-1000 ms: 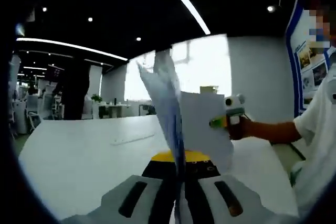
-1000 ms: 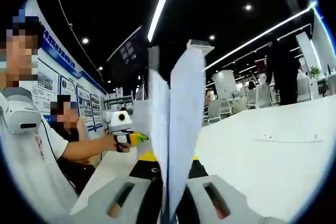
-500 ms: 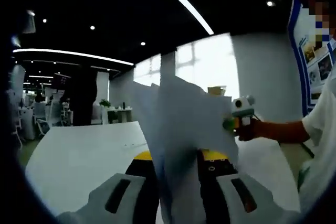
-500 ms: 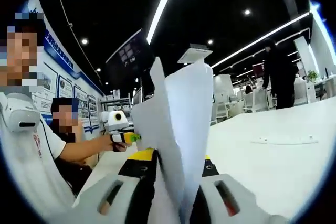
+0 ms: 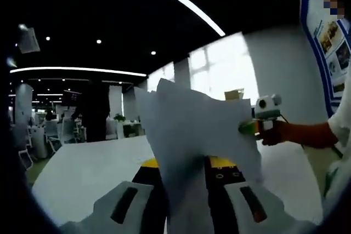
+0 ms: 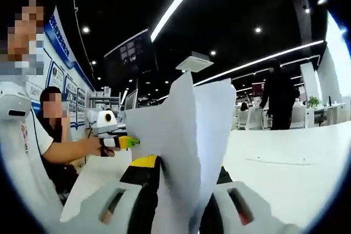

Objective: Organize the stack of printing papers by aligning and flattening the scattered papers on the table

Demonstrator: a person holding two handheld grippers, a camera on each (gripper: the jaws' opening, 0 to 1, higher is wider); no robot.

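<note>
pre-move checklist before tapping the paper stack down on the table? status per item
1. Left gripper clamped on the papers: ok, sheets rise from between its jaws.
2. Right gripper clamped on the papers: ok, sheets stand between its jaws.
3. Sheet edges aligned: not ok, the top edges are staggered and corners stick out at different heights in both views.
4. Sheets flat: not ok, they fan apart and bow in the right gripper view.
5. Bare table under the stack: ok in the part that shows; the spot straight below the jaws is hidden.
6. Every sheet held: cannot tell, the lower edges are hidden behind the jaws.
</note>
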